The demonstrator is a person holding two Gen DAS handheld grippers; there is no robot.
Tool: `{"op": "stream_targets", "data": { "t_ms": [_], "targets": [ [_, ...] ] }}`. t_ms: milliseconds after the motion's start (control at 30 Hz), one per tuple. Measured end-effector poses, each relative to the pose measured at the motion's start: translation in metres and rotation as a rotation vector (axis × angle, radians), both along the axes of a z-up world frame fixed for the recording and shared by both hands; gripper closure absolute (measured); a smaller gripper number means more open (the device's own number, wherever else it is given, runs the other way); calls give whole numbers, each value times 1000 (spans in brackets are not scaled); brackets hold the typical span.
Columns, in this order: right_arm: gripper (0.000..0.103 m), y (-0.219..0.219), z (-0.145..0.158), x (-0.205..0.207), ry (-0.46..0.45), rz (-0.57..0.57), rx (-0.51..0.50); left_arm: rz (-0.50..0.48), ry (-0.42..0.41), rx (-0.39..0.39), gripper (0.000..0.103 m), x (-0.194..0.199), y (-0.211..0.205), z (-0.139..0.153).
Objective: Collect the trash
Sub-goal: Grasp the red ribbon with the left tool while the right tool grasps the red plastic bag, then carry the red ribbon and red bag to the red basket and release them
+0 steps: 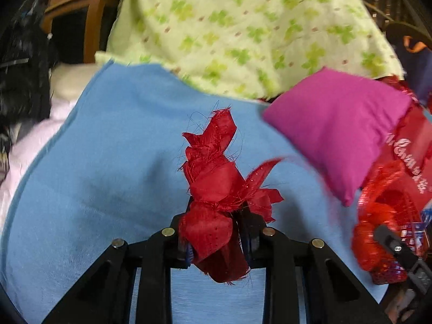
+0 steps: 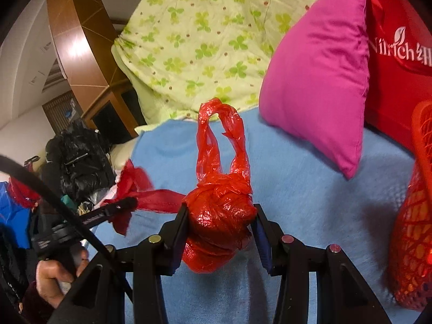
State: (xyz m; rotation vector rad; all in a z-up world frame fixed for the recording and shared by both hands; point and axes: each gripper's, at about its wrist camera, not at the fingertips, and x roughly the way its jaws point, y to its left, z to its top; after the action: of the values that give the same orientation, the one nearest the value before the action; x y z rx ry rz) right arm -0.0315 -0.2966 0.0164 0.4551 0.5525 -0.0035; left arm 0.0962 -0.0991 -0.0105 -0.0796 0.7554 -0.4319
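Note:
In the left wrist view my left gripper (image 1: 218,218) is shut on a frayed dark red fabric scrap (image 1: 213,172) that sticks up above a blue blanket (image 1: 108,148). From the right wrist view the same left gripper (image 2: 127,205) shows at the left with the red fabric scrap (image 2: 159,199) trailing from it, and a person's hand (image 2: 54,272) holds it. My right gripper (image 2: 220,212) is shut on a knotted red plastic bag (image 2: 218,189) whose looped handles stand up. In the left wrist view the right gripper (image 1: 388,240) sits at the right edge with the red plastic bag (image 1: 372,216).
A magenta pillow (image 2: 318,81) leans on a red printed bag (image 2: 399,54) at the right. A red mesh bag (image 2: 413,229) hangs at the right edge. A green clover quilt (image 2: 205,35) lies behind the blue blanket (image 2: 310,202). Black bags (image 2: 78,159) pile at the left.

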Motion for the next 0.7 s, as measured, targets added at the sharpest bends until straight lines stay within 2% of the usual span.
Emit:
{"op": "stream_targets", "data": {
  "t_ms": [333, 700],
  "targets": [
    [55, -6, 20, -27, -80, -23, -60, -134, -106, 6, 74, -40, -38, 33],
    [55, -28, 42, -68, -165, -55, -105, -229, -151, -19, 74, -73, -70, 39]
  ]
}}
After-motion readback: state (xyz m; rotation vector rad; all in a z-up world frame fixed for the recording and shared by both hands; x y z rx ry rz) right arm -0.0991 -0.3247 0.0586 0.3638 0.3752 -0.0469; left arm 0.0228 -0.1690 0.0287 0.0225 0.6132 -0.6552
